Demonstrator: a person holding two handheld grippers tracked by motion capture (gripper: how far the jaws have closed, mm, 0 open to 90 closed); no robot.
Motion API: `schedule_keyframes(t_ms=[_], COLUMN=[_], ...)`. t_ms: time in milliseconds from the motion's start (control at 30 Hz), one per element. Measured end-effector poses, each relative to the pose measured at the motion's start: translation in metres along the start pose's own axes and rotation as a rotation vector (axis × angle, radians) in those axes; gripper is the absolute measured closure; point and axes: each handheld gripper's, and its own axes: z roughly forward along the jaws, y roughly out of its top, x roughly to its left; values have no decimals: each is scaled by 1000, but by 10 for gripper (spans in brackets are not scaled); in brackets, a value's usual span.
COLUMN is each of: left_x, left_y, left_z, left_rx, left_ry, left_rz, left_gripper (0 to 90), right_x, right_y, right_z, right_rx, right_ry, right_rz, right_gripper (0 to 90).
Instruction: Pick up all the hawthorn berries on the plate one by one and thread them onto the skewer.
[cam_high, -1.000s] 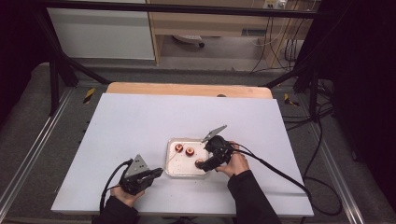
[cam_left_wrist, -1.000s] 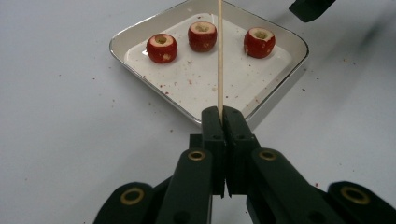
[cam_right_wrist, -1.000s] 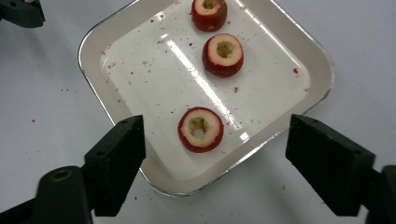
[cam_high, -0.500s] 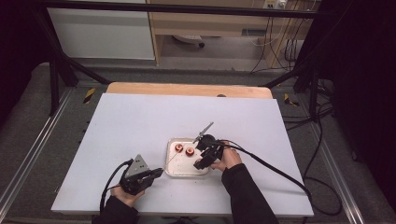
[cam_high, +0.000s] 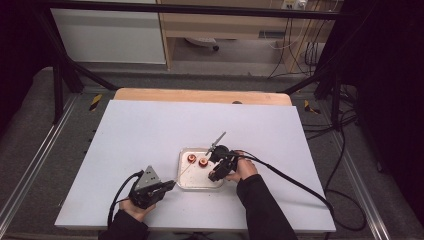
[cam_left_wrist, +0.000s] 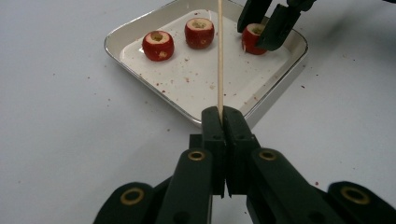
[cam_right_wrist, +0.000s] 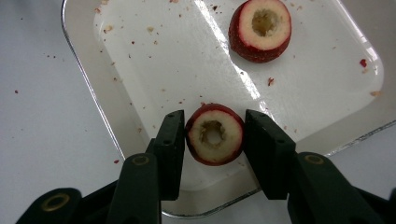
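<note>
A small metal tray (cam_high: 200, 186) holds three cored red fruits. My left gripper (cam_left_wrist: 223, 116) is shut on a thin wooden skewer (cam_left_wrist: 220, 56) that points over the tray, past two fruits (cam_left_wrist: 158, 45) (cam_left_wrist: 200, 32). From above, the left gripper (cam_high: 172, 184) rests near the tray's front left corner. My right gripper (cam_right_wrist: 215, 135) points down into the tray. Its jaws have just been closing, and both pads touch the sides of the third fruit (cam_right_wrist: 229, 137), which sits hole-up near the tray's rim. From above, the right gripper (cam_high: 215, 170) is at the tray's right side.
Red crumbs are scattered in the tray (cam_right_wrist: 154, 56) and on the white tabletop (cam_high: 150, 130) around it. Another cored fruit (cam_right_wrist: 260, 30) lies farther in. A black cable (cam_high: 295, 182) trails from the right gripper across the table's right side.
The right gripper has moved left over the tray and lowered onto a fruit, its jaws narrowing around it. The left gripper and skewer have stayed put.
</note>
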Motion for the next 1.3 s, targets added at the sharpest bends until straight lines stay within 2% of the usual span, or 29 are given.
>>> schedule_keyframes(t_ms=[67,233,267,333,367,400,433,467,500,533,567,600,633,667,700,733,1033,1133,1300], left_x=[0,0,0,-1,0,-1,-1,-1,-1,-1,-1,-1,-1,-1,-1,-1,-1,-2,-3], left_y=[0,0,1,1,1,1,1,1,1,0,0,0,0,0,0,0,-3,-3,-3], left_z=[0,-1,-2,-2,-3,-3,-4,-4,-4,-5,-5,-5,-6,-6,-6,-7,-6,-6,-7], left_rx=[-1,-9,-9,-16,-18,-23,-27,-30,-35,-39,-44,-47,-54,-59,-63,-70,-86,-93,-108], left_ry=[0,4,5,6,7,10,14,15,16,20,22,26,31,34,35,39,50,53,52], left_rz=[-1,-4,-2,-6,-5,-9,-10,-15,-13,-14,-16,-20,-23,-28,-33,-37,-78,-81,-83], left_gripper=[885,885,884,884,884,885,885,885,885,885,885,885,885,884,884,884,884,885,884], right_x=[0,1,1,1,1,0,0,0,0,0,-1,-1,-1,-2,-2,-3,-6,-5,-4], right_y=[0,0,0,0,0,-1,-1,-2,-4,-4,-6,-6,-7,-10,-10,-14,-28,-29,-26], right_z=[0,-8,-15,-23,-23,-31,-31,-35,-43,-43,-49,-49,-52,-56,-56,-59,-60,-60,-59], right_rx=[-2,-52,-96,-138,-138,-187,-187,-212,-280,-280,-346,-346,-376,-428,-428,-476,-717,-776,-868], right_ry=[-4,4,10,6,6,5,5,7,20,20,37,37,42,49,49,60,113,128,182], right_rz=[8,49,95,128,128,174,174,195,247,247,292,292,314,346,346,378,502,528,582], right_gripper=[597,600,601,601,601,601,601,601,601,601,602,602,602,602,602,602,603,603,604])
